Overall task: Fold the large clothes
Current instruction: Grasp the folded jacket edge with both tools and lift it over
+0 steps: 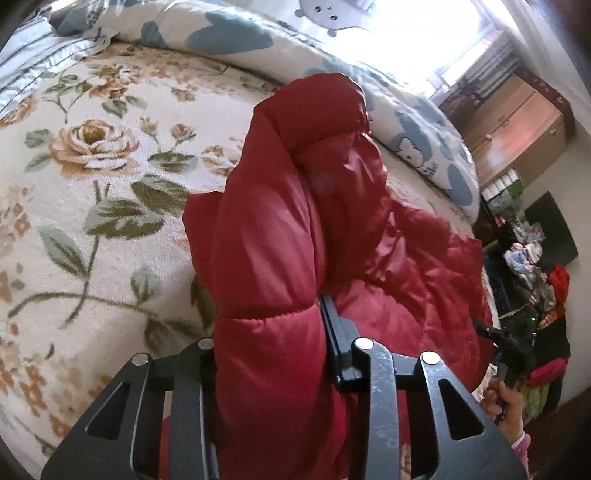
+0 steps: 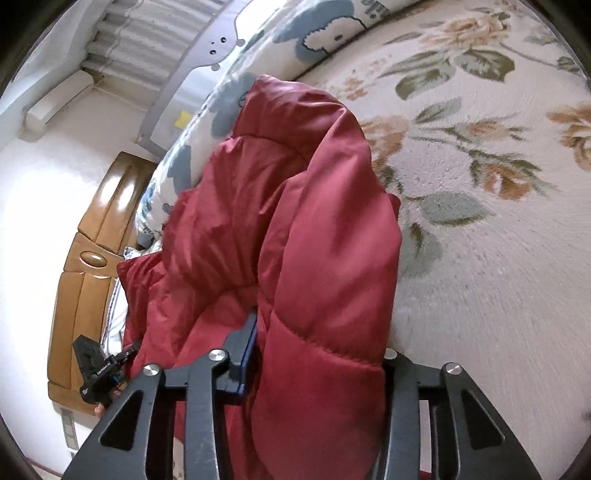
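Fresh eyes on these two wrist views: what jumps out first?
The red puffer jacket fills the centre of both views, a padded fold clamped in the left gripper and another in the right gripper. Under it lies the cream rose-print bedspread, with a blue-and-white quilt bunched along the far edge.

A bed with a cream floral bedspread [image 1: 92,177] fills the room. Along its far edge lies a white quilt with blue cartoon prints [image 1: 417,136]. Beyond the quilt, a bright window [image 1: 417,40] floods in daylight. Beside the window sits a wooden dresser [image 1: 517,125]. At the bed's end, a glossy wooden headboard [image 2: 88,254] stands against a white wall [image 2: 33,206].
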### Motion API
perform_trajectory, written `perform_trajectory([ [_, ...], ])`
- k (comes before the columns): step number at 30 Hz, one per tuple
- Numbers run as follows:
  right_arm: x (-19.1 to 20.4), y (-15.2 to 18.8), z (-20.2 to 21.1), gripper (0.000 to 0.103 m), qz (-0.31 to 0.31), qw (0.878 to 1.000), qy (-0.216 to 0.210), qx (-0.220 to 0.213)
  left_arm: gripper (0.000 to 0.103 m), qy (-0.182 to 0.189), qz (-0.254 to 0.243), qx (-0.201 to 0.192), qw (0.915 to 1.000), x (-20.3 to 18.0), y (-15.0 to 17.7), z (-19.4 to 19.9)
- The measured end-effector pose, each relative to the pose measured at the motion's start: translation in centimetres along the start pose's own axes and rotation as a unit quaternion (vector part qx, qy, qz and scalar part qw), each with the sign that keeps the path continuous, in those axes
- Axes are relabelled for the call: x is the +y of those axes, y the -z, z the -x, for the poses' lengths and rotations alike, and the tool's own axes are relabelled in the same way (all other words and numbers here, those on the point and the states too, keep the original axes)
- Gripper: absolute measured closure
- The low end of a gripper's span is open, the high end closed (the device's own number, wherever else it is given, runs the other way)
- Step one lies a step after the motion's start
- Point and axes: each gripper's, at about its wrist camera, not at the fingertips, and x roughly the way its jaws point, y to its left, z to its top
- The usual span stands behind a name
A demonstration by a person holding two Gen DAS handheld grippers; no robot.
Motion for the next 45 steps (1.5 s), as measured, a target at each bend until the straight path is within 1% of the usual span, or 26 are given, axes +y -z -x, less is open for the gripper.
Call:
perform_trajectory([
  [4, 0.9, 1.8, 2.1, 0.064, 0.009, 1.000, -0.005, 0.004, 0.072, 0.013, -0.004, 0.000, 0.9999, -0.6, 1.8, 2.7],
  [8, 1.7, 4.4, 4.4, 0.065, 0.020, 1.000, -0.007, 0.013, 0.072, 0.024, -0.008, 0.003, 0.9997, -0.8, 4.1, 5.2],
  [11, 1.6, 6.7, 6.2, 0.065, 0.021, 1.000, -0.011, 0.020, 0.073, 0.039, 0.001, 0.010, 0.9992, -0.6, 6.2, 7.0],
  [16, 1.0, 10.5, 8.5, 0.065, 0.007, 0.999, -0.018, 0.029, 0.073, 0.044, 0.001, 0.025, 0.9987, -0.6, 9.8, 9.6],
  [19, 0.6, 12.1, 9.3, 0.064, 0.000, 0.999, -0.021, 0.032, 0.073, 0.046, -0.002, 0.030, 0.9985, -0.8, 11.3, 10.7],
  [21, 0.4, 12.6, 9.4, 0.064, -0.005, 0.999, -0.023, 0.033, 0.073, 0.046, -0.006, 0.032, 0.9984, -0.7, 12.2, 11.3],
  [24, -0.3, 13.3, 9.4, 0.064, -0.008, 0.999, -0.022, 0.031, 0.073, 0.038, -0.010, 0.034, 0.9986, -0.3, 12.9, 11.0],
  [28, -0.9, 13.5, 8.9, 0.063, -0.010, 1.000, -0.011, 0.025, 0.073, 0.013, -0.011, 0.037, 0.9992, 0.4, 13.3, 9.7],
  [31, -1.3, 13.6, 8.4, 0.060, -0.010, 1.000, -0.004, 0.020, 0.071, -0.002, -0.012, 0.036, 0.9993, 0.9, 13.7, 8.7],
  [37, -2.5, 13.9, 7.3, 0.054, -0.020, 1.000, 0.006, 0.015, 0.066, -0.019, -0.014, 0.029, 0.9993, 1.4, 14.0, 7.2],
  [43, -2.7, 14.3, 6.9, 0.048, -0.018, 1.000, 0.015, 0.011, 0.060, -0.042, -0.024, 0.021, 0.9986, 1.1, 14.3, 6.5],
  [45, -2.6, 14.4, 6.9, 0.045, -0.016, 1.000, 0.020, 0.010, 0.054, -0.055, -0.029, 0.015, 0.9979, 1.0, 14.4, 6.6],
])
